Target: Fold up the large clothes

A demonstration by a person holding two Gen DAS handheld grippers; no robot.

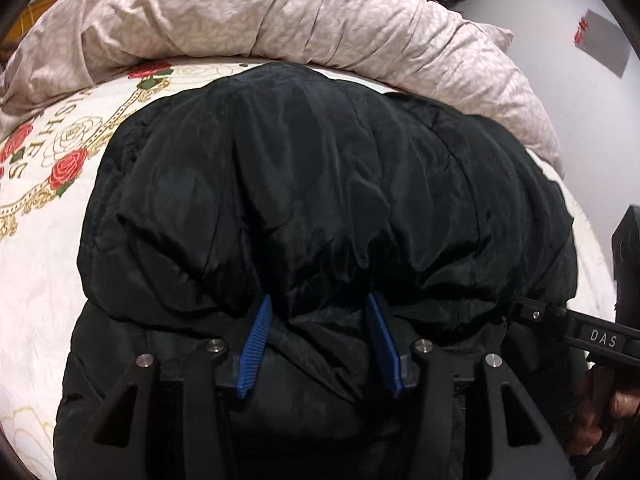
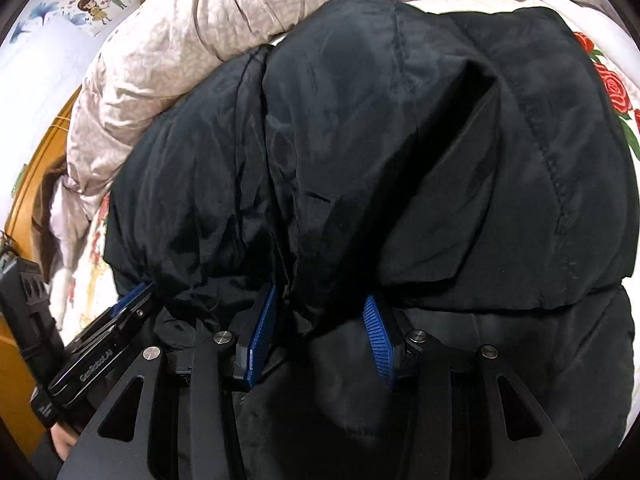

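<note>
A large black padded jacket (image 1: pixel 320 184) lies folded over itself on the bed; it fills the right wrist view too (image 2: pixel 380 152). My left gripper (image 1: pixel 318 304) is open, its blue pads (image 1: pixel 256 344) spread wide and pushed under the folded-over edge of the jacket, fabric bunched between them. My right gripper (image 2: pixel 320 300) is also open, its blue pads (image 2: pixel 378 340) apart with a fold of the jacket hanging between them. The right gripper shows at the right edge of the left wrist view (image 1: pixel 532 312), and the left gripper at the lower left of the right wrist view (image 2: pixel 134 300).
The bed has a white sheet with red roses (image 1: pixel 64 168). A rumpled beige duvet (image 1: pixel 280 12) is piled along the far side behind the jacket. A wooden bed frame (image 2: pixel 24 184) and a wall (image 2: pixel 44 48) lie to the left in the right wrist view.
</note>
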